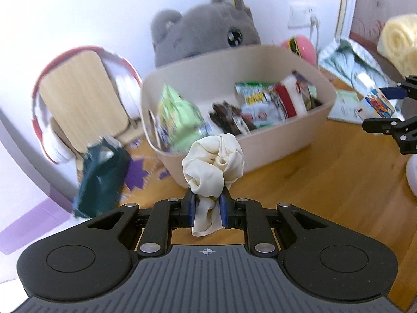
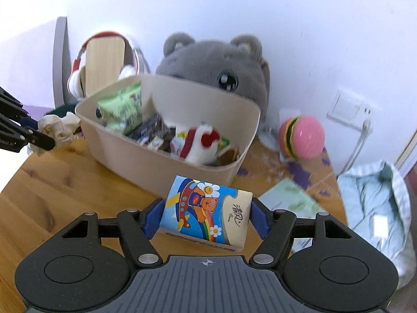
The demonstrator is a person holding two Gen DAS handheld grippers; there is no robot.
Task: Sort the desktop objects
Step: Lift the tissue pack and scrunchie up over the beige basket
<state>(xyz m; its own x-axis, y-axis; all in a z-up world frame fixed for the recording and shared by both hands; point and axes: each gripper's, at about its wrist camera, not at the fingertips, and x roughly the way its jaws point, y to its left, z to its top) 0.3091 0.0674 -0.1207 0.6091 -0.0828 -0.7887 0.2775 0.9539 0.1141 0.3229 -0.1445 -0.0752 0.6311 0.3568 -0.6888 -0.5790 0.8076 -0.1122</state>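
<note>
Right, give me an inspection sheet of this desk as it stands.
Surface: wooden desk, partly bare.
Job's things: beige bin holding snack packets; cream cloth; cartoon tissue pack.
Clutter: grey plush behind the bin, red-white headphones, burger toy, dark green pouch, crumpled pale bag.
Grippers: left gripper shut on the cloth; right gripper shut on the tissue pack.
Cables: white cord from wall socket.
Surroundings: white wall.
</note>
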